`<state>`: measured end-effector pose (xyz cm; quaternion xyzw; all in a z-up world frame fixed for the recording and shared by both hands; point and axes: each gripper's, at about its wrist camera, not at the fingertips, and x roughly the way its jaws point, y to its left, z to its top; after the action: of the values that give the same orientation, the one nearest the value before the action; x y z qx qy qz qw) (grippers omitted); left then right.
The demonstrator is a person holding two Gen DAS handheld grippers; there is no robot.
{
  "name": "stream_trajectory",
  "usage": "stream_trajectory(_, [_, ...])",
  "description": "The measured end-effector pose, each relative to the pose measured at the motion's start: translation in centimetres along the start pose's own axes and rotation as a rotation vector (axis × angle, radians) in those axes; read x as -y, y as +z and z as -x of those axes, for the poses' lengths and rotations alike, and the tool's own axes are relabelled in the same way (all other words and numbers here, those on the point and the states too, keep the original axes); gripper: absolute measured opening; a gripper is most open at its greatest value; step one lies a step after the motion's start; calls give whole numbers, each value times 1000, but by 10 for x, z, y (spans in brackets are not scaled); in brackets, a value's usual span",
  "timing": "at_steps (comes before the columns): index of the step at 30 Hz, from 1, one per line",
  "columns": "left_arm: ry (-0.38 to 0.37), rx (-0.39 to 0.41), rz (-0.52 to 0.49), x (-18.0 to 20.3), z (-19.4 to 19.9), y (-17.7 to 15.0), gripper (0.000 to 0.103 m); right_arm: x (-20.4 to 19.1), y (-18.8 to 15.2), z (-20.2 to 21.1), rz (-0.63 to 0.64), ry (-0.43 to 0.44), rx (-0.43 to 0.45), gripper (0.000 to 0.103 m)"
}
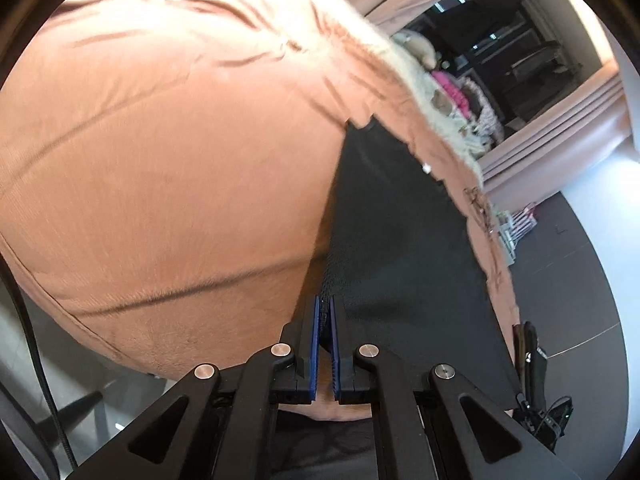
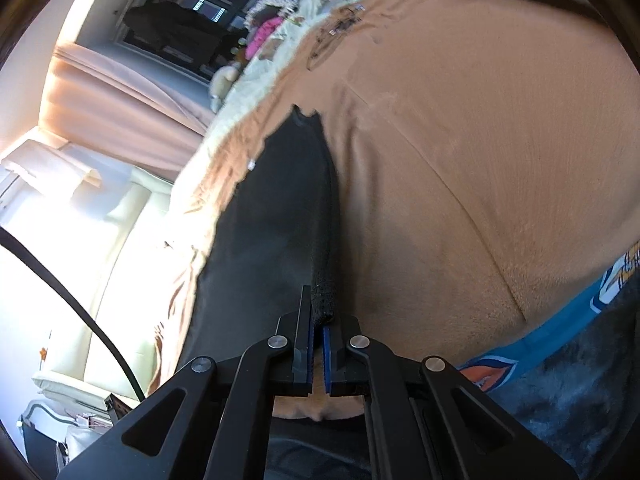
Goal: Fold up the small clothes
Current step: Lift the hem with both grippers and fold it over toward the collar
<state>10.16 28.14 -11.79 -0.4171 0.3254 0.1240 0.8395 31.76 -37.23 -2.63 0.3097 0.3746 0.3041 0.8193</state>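
A black garment (image 1: 400,248) is held stretched between both grippers above an orange-brown blanket (image 1: 160,160). My left gripper (image 1: 325,308) is shut on one edge of the black garment, which hangs to the right of the fingers. My right gripper (image 2: 319,312) is shut on another edge of the same black garment (image 2: 272,220), whose thick hem (image 2: 323,300) sits between the blue pads. The orange-brown blanket (image 2: 480,160) fills the right of the right wrist view.
A pile of clothes with a pink item (image 1: 452,92) lies at the blanket's far end, also in the right wrist view (image 2: 262,34). Pink curtains (image 1: 560,136) hang behind. A blue printed cloth (image 2: 580,312) lies at the blanket's near edge. A cream sofa (image 2: 100,260) stands left.
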Motion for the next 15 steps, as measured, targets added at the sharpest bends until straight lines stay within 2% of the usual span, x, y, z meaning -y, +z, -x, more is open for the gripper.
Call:
stream_trajectory(6, [-49,42,-15,15,40,2,4,-14,-8,30,42,45,46,0])
stream_trajectory(15, [-123,110,-39,25,114,-28,4,-14,-37,71,83,104,70,0])
